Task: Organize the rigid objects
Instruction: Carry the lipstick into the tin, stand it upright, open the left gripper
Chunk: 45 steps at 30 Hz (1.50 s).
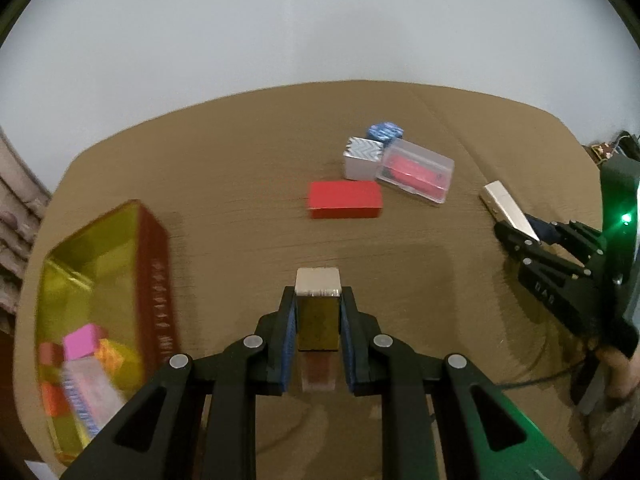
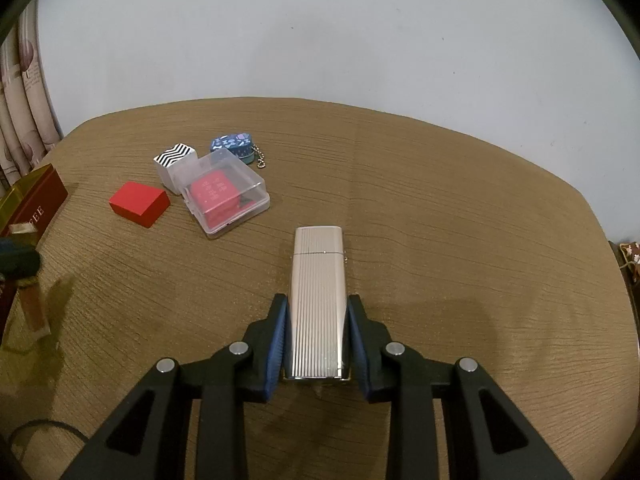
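Four items remain loose on the desk (image 2: 440, 200); several already lie in the box (image 1: 152, 248). Left claw (image 1: 318, 320) pinches a bottle (image 1: 318, 316); right claw (image 2: 318, 340) pinches a silver case (image 2: 318, 300).

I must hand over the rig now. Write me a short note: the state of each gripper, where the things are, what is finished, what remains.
Left gripper: shut on a gold-capped bottle, near the gold-lined box.
Right gripper: shut on the ribbed silver case.
Done: several small items already lie in the box.
Left: both held items, plus the red box, clear case, zigzag box and blue tin on the table.
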{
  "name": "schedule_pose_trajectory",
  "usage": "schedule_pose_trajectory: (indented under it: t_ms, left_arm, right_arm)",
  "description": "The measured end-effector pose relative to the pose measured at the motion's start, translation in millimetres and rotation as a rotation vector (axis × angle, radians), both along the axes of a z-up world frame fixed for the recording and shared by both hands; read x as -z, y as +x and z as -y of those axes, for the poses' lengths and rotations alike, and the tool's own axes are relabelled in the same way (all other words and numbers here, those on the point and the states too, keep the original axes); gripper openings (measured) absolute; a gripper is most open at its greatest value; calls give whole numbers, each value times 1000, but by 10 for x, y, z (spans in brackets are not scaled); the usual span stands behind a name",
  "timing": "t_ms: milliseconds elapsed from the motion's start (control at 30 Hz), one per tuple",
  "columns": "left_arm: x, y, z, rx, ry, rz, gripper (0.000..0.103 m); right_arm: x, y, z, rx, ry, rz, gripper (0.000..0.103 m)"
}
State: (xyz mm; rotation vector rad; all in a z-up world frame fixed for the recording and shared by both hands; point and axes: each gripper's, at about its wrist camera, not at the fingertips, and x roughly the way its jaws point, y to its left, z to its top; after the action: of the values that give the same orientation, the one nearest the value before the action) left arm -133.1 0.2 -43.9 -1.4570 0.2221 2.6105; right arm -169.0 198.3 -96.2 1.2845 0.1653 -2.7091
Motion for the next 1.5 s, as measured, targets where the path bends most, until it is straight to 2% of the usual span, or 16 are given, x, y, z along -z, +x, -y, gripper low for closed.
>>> schedule_pose_trajectory:
  t_ms: [200, 233, 333, 500, 600, 667, 800, 867, 1067, 1200, 1500]
  left_arm:
    - [-252, -179, 313, -90, 3, -21, 18]
    - [-240, 1, 482, -107, 6, -27, 18]
    - [-325, -1, 813, -165, 14, -40, 19]
    - [-458, -66, 1335, -241, 204, -27, 22]
    - [-520, -91, 1489, -264, 262, -41, 22]
    - [-581, -85, 1582, -286, 298, -48, 18]
    - [-631, -105, 1685, -309, 247, -84, 18]
    - [-638, -109, 1794, -330, 239, -68, 18]
    - [-462, -268, 1962, -388, 125, -40, 18]
    - [-295, -413, 2015, -413, 83, -12, 18]
    - [-87, -553, 2057, -435, 42, -1, 18]
  right_arm:
    - [-2, -17, 6, 1, -1, 0, 29]
    - [0, -22, 5, 1, -3, 0, 29]
    - [-3, -29, 5, 0, -1, 0, 29]
    - [-6, -34, -1, 0, 0, 0, 29]
    - [-4, -33, 1, 0, 0, -1, 29]
    - [-5, -30, 10, 1, 1, -1, 30]
    - [-8, -29, 16, 1, 1, -1, 30]
    - [-8, -32, 14, 1, 0, -1, 30]
    - [-16, -41, 15, -1, 1, -1, 30]
    - [-13, -42, 5, -3, 0, -1, 30]
    - [-16, -42, -1, -4, -1, -1, 30]
